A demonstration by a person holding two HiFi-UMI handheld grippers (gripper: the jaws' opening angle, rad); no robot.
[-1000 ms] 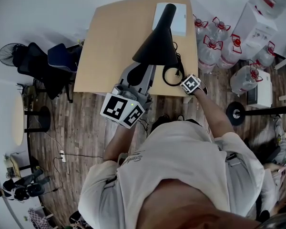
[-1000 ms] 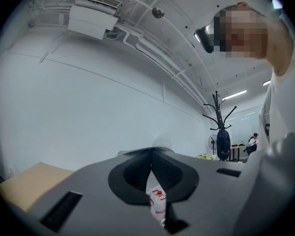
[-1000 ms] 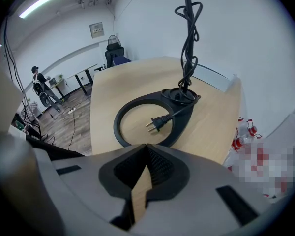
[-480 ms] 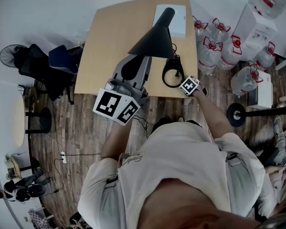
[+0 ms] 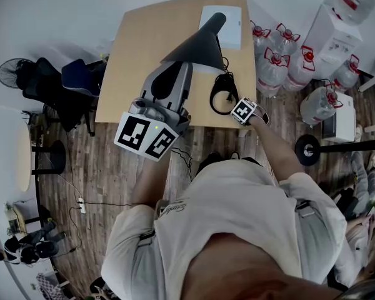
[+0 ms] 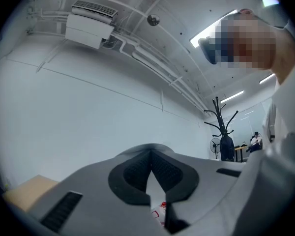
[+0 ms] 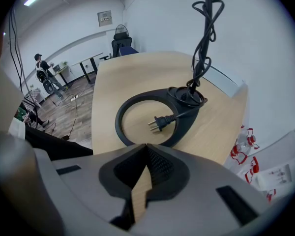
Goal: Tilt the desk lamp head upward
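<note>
The black cone-shaped desk lamp head (image 5: 197, 45) hangs over the wooden table (image 5: 144, 55), its narrow end pointing to the far edge. My left gripper (image 5: 182, 66) reaches up to the shade's near rim; its own view shows the jaws shut (image 6: 150, 154) with only wall and ceiling beyond them. The lamp's black ring base (image 7: 187, 119) lies on the table with the plug (image 7: 157, 123) inside the ring and the twisted cord (image 7: 204, 33) rising from it. My right gripper (image 7: 146, 146) is shut and empty just short of the base, at the table's front edge (image 5: 240, 110).
A flat white box (image 5: 228, 24) lies at the table's far edge. Several water bottles (image 5: 281, 58) and a white dispenser (image 5: 334, 36) stand to the right. A dark office chair (image 5: 75, 80) is at the left. A round stand base (image 5: 309, 147) sits on the floor.
My left gripper has moved left and farther from me, and the lamp head has shifted toward the far edge with its shade looking flatter. The right gripper has hardly moved.
</note>
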